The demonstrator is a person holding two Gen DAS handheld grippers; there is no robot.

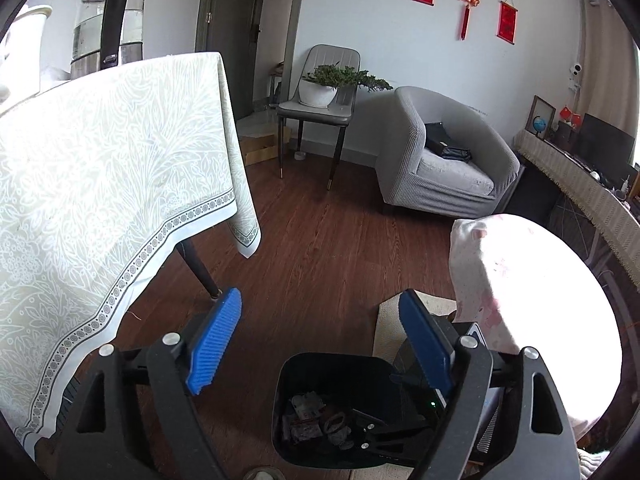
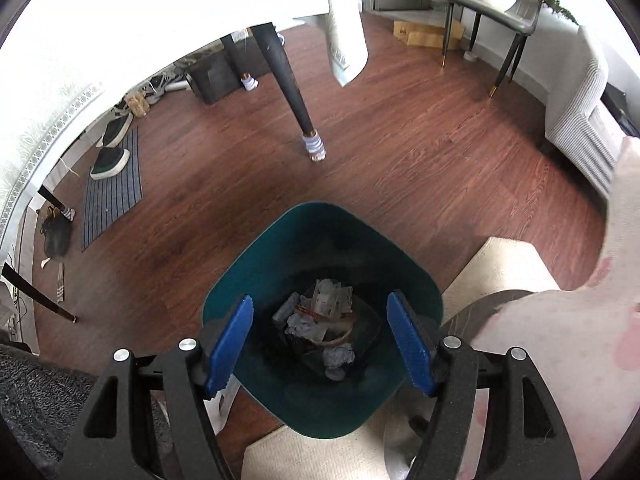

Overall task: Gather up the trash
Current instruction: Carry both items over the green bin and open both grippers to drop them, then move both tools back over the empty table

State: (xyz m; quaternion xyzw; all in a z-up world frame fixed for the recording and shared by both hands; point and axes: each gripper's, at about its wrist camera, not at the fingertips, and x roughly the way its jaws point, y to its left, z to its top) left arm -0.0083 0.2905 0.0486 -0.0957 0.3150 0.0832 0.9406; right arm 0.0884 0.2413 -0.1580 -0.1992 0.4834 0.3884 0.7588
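A dark teal trash bin (image 2: 256, 264) stands on the wooden floor and holds crumpled paper, wrappers and other trash (image 2: 324, 316). My right gripper (image 2: 322, 312) is open and empty, directly above the bin's mouth. In the left wrist view the same bin (image 1: 288, 376) is at the bottom with trash (image 1: 316, 420) inside. My left gripper (image 1: 320, 308) is open and empty, higher up and a little beyond the bin. The other gripper's black frame (image 1: 384, 436) reaches over the bin there.
A table with a pale patterned cloth (image 1: 100, 168) and dark legs (image 2: 292, 96) stands to the left, with a kettle (image 1: 108, 16) on it. A grey armchair (image 1: 440, 160), a chair with a plant (image 1: 320, 92), a cream rug (image 2: 496, 272), shoes and a mat (image 2: 112, 184) are around.
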